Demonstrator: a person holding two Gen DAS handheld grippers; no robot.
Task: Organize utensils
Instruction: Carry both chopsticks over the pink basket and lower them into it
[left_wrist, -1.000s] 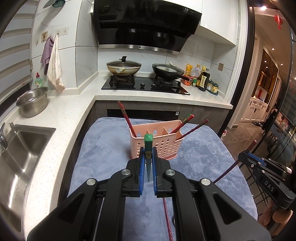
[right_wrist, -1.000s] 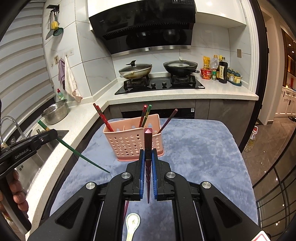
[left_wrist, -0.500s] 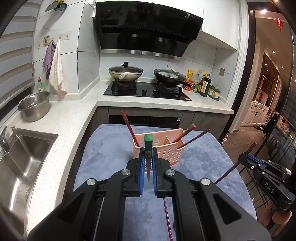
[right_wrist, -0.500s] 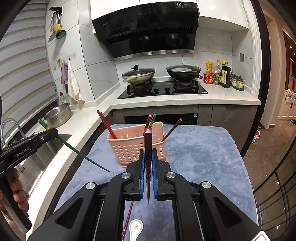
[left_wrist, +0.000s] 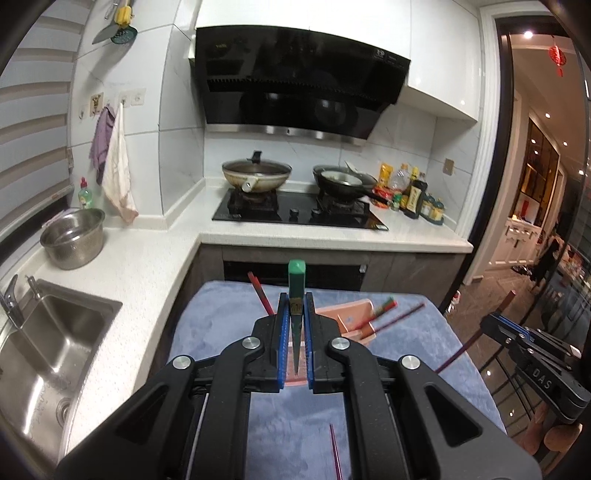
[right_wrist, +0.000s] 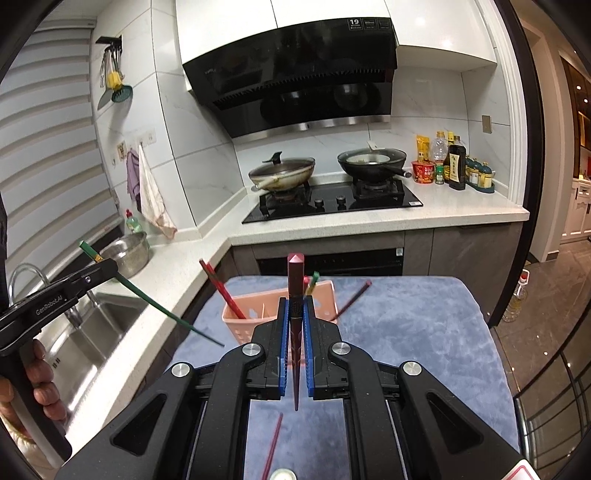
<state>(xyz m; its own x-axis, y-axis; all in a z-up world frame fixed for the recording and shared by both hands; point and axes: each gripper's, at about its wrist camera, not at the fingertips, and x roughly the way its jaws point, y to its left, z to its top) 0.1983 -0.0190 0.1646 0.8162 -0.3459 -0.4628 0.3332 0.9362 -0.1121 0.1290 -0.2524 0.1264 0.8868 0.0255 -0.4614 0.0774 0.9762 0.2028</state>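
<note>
A pink perforated utensil basket (right_wrist: 255, 317) stands on a table under a blue-grey cloth (right_wrist: 413, 332), with several red chopsticks (right_wrist: 221, 291) leaning in it. My left gripper (left_wrist: 295, 306) is shut on a green chopstick (left_wrist: 296, 284), held upright above the near side of the basket (left_wrist: 351, 317). My right gripper (right_wrist: 295, 310) is shut on a dark red chopstick (right_wrist: 295, 288), also raised in front of the basket. In the right wrist view the left gripper (right_wrist: 99, 269) shows at the left with its green chopstick (right_wrist: 162, 310) slanting down.
A loose red chopstick (right_wrist: 273, 446) and a white spoon (right_wrist: 282, 474) lie on the cloth close to me. A steel sink (left_wrist: 48, 347) and metal bowl (left_wrist: 72, 236) are on the white counter at left. Behind are the stove (left_wrist: 299, 212) with two pans and bottles (left_wrist: 413, 195).
Both grippers have risen with their chopsticks still held, so the basket now sits lower and partly hidden behind the fingers in both views.
</note>
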